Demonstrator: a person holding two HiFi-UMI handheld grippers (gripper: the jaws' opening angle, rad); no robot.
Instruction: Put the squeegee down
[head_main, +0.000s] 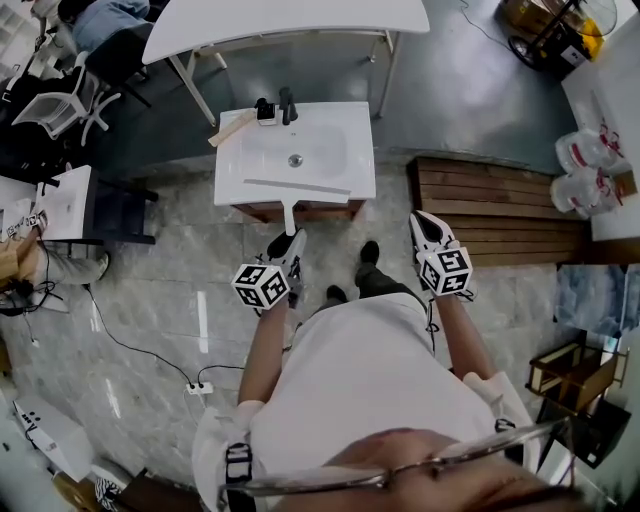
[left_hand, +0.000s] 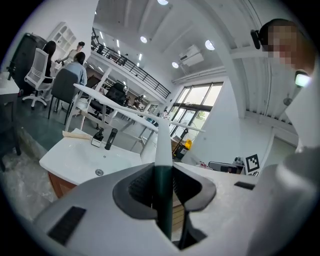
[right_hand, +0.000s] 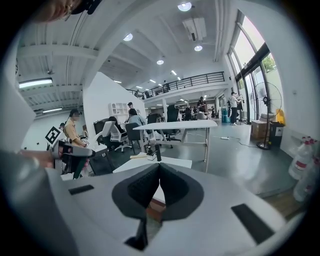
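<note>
In the head view my left gripper (head_main: 289, 238) is shut on the handle of a white squeegee (head_main: 290, 205). Its long blade lies crosswise just over the front rim of the white sink (head_main: 358, 135). The left gripper view shows that squeegee (left_hand: 163, 145) as a dark green and white handle clamped between the pads, with the white blade running across ahead. My right gripper (head_main: 428, 228) hangs to the right of the sink over the floor, and its jaws meet at the tips with nothing between them (right_hand: 159, 166).
The sink stands on a wooden cabinet, with a black faucet (head_main: 288, 104) and a small bottle (head_main: 266, 110) at its back. A white table (head_main: 290, 20) is behind it. A wooden bench (head_main: 500, 205) lies to the right, near plastic jugs (head_main: 585, 152). A power strip (head_main: 198, 388) lies on the floor.
</note>
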